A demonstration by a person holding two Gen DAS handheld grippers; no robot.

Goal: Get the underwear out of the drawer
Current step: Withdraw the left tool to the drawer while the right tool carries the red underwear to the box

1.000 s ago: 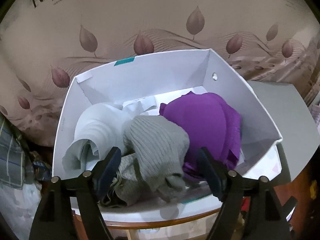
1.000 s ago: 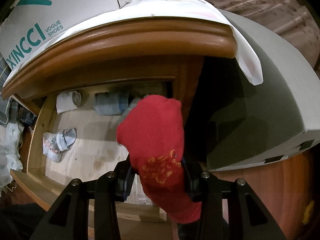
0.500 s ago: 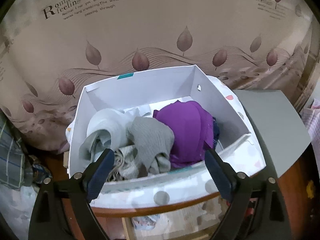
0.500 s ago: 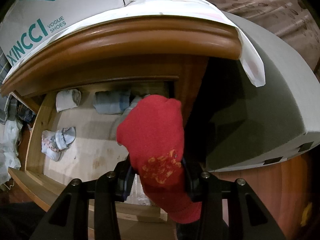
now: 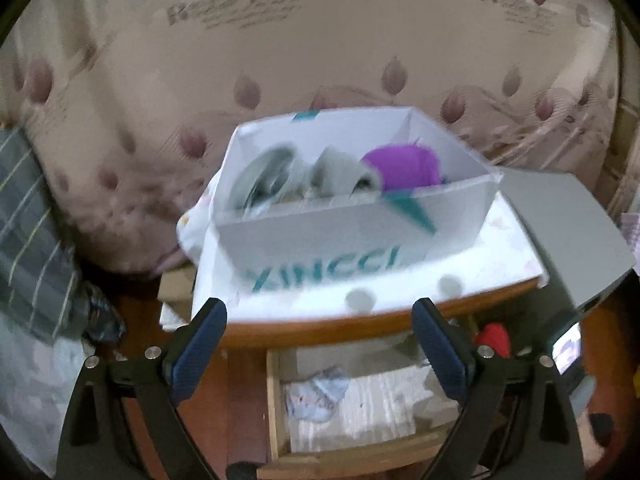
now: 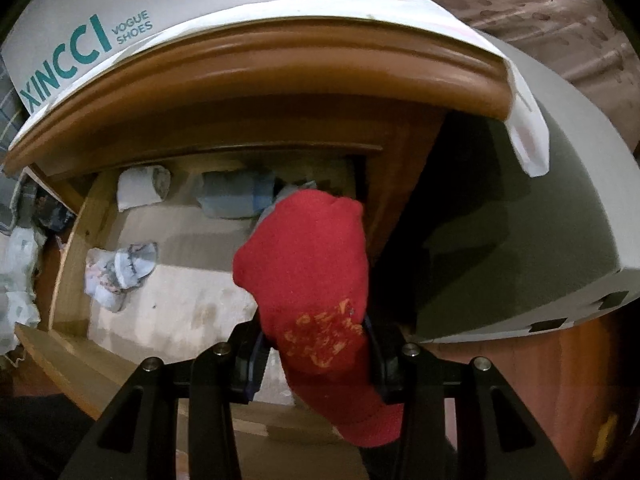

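- The white cardboard shoe box (image 6: 80, 20) on the wooden cabinet top bore teal lettering "XINCCI" with smaller "VOGUE SHOES" beside it.
- In the left wrist view the same box (image 5: 352, 232) showed the teal brand letters blurred and partly cut off.
- The beige leaf-patterned cloth (image 5: 240, 12) behind carried dark script, too smeared to read.

The drawer (image 6: 120, 344) lies open from above; the tabletop (image 6: 280, 64) overhangs its back.

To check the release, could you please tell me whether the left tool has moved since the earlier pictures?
Yes: the left tool backed away from the white cardboard box, open and empty.
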